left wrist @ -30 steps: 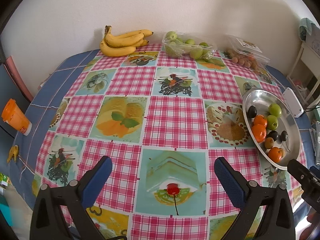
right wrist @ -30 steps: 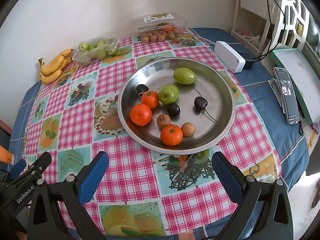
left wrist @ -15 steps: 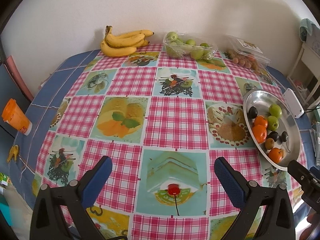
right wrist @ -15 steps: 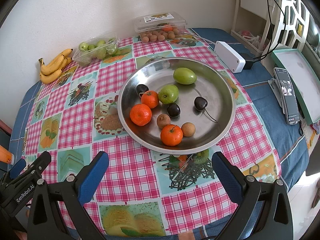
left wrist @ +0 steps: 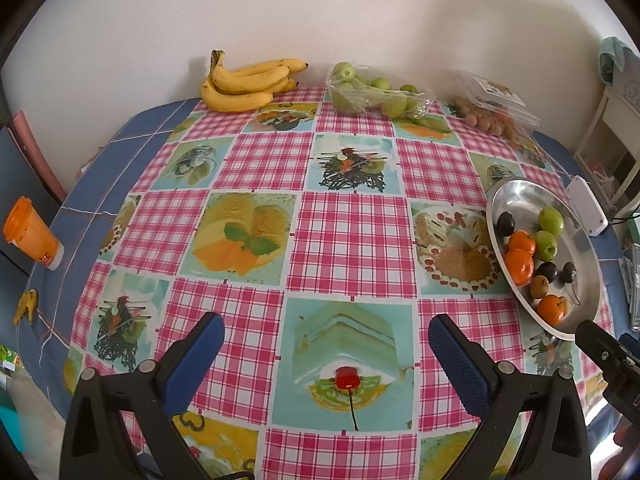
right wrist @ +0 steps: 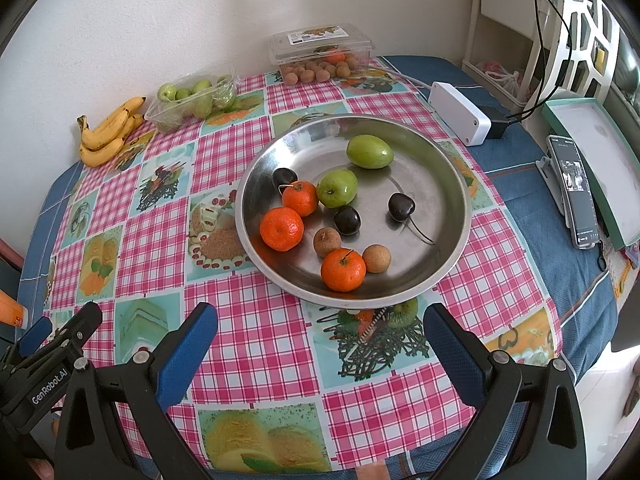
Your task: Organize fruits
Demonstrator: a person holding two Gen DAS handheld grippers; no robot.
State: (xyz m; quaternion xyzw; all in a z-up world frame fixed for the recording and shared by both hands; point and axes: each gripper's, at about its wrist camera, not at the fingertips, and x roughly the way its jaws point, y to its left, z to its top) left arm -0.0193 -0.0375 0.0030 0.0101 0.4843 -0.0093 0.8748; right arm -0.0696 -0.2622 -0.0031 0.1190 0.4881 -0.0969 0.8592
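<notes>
Mixed fruit sits in the steel plate (right wrist: pixel 448 184) on the table (right wrist: pixel 256 344), straight ahead of the right hand-held gripper (right wrist: pixel 320 344), the nearer one, jaws spread and empty; left hand-held gripper (left wrist: pixel 326 354), also spread, has the plate off to its right.

Both views bright, lit by soft daylight; no harsh glare. In the right wrist view the steel plate (right wrist: pixel 448 184) carries a broad pale sheen on its far inner wall, and fruit in it throws short, soft shadows. Bananas (left wrist: pixel 244 84) cast a faint shadow on the far wall (left wrist: pixel 360 12). Strong fisheye curvature: worktop (left wrist: pixel 348 232) edges bow, dark vignette fills all corners. Centre sharp; far right margin slightly washed out, near left corner of the left wrist view blurred.
</notes>
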